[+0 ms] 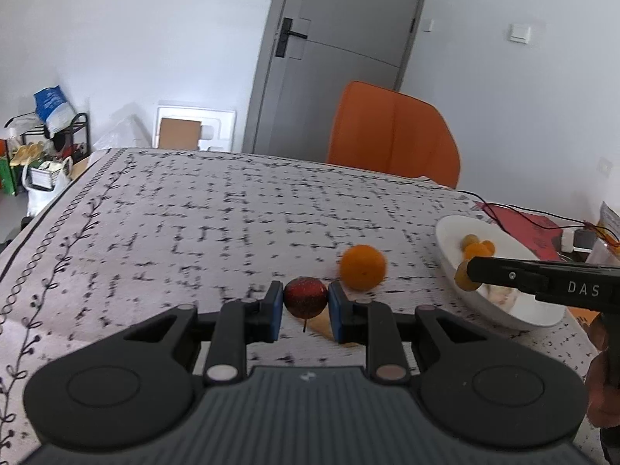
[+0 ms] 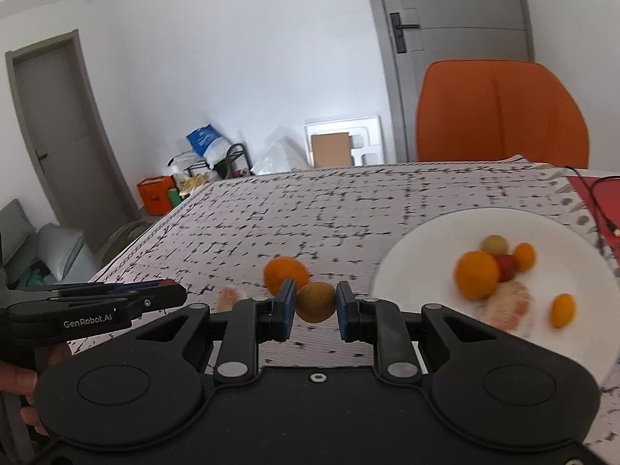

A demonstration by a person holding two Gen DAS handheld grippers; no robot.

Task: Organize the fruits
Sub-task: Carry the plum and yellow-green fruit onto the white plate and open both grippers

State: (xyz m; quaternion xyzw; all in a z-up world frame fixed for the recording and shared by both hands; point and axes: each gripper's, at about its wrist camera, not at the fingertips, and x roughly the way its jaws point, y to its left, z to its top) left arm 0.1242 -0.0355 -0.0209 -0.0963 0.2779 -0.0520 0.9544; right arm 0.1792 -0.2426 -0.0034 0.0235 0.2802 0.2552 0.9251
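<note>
The side of the right gripper (image 1: 471, 271), seen from the left wrist camera, carries the white letters "DAS"; the side of the left gripper (image 2: 170, 290), seen from the right wrist camera, reads "GenRobot.AI".

The left gripper (image 1: 305, 302) is closed down on a small dark red fruit (image 1: 305, 296): both blue pads (image 1: 276, 310) press its sides, and a thin stem hangs below it. The fruit is held clear above the patterned tablecloth (image 1: 193, 224).

The right gripper (image 2: 316, 304) is likewise clamped on a small round yellow-brown fruit (image 2: 316, 302), its blue pads (image 2: 287, 308) touching the fruit on either side. It sits just left of the white plate (image 2: 418, 255), close to the rim.

Just beyond the left gripper's held fruit lies an orange (image 1: 363, 267) on the cloth. From the right wrist camera a pale pinkish piece of fruit (image 2: 228, 297) also lies on the cloth, between the two grippers.

In the plate lie a larger orange (image 2: 476, 275), a small red fruit (image 2: 507, 267), a brownish round fruit (image 2: 494, 245), two small orange fruits (image 2: 525, 256), and a peeled pale segment piece (image 2: 507, 308).

Past the table stands an orange chair (image 1: 391, 131), with a grey door (image 1: 348, 38) behind it. A red sheet (image 1: 519, 224) with thin cables lies to the right of the plate. Bags and a rack (image 1: 50, 143) clutter the floor at far left.
</note>
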